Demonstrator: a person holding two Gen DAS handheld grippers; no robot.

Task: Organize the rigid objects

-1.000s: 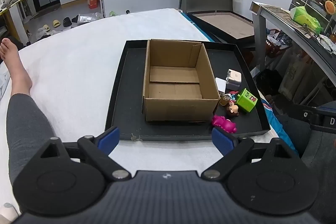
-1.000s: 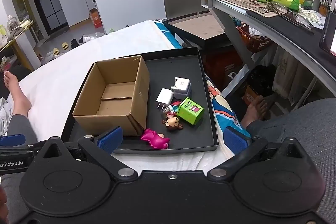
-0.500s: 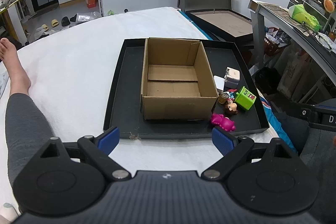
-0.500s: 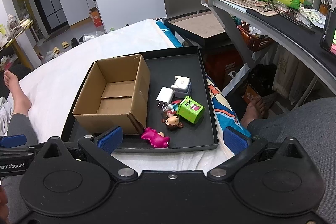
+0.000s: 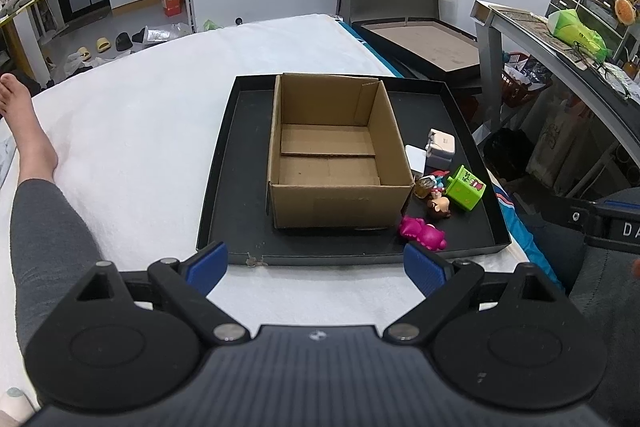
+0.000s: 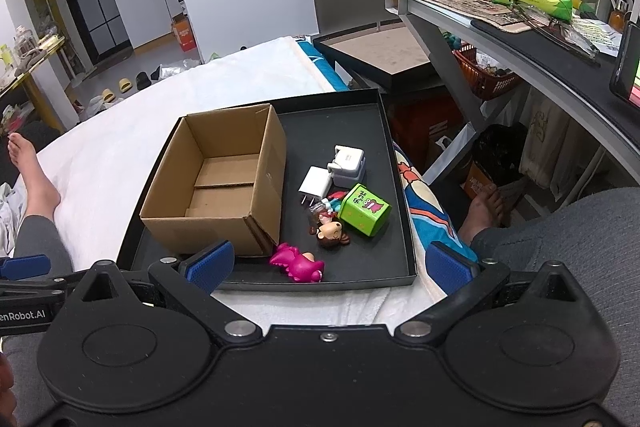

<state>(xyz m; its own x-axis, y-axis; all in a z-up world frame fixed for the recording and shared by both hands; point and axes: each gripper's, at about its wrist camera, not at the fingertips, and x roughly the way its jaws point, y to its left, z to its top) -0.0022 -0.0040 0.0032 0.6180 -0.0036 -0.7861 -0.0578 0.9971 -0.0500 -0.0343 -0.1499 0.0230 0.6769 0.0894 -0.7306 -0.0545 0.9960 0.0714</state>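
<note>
An empty open cardboard box (image 5: 332, 155) (image 6: 216, 187) stands on a black tray (image 5: 236, 187) (image 6: 384, 131) on a white bed. Right of the box lie a pink dinosaur toy (image 5: 422, 233) (image 6: 298, 263), a brown-haired figure (image 5: 438, 205) (image 6: 332, 233), a green cube (image 5: 466, 187) (image 6: 364, 209), a white plug charger (image 6: 314, 183) and a white-grey adapter (image 5: 440, 147) (image 6: 348, 165). My left gripper (image 5: 316, 263) is open and empty, just before the tray's near edge. My right gripper (image 6: 328, 263) is open and empty, above the tray's near right part.
A person's leg (image 5: 36, 195) lies on the bed at the left. A second black tray (image 5: 420, 43) sits beyond the bed. A grey desk (image 6: 520, 39) with clutter stands at the right, with bags and a red basket (image 6: 484, 75) beneath.
Both grippers have shifted only slightly; the tray sits a little closer in the right wrist view. Nothing was grasped or moved.
</note>
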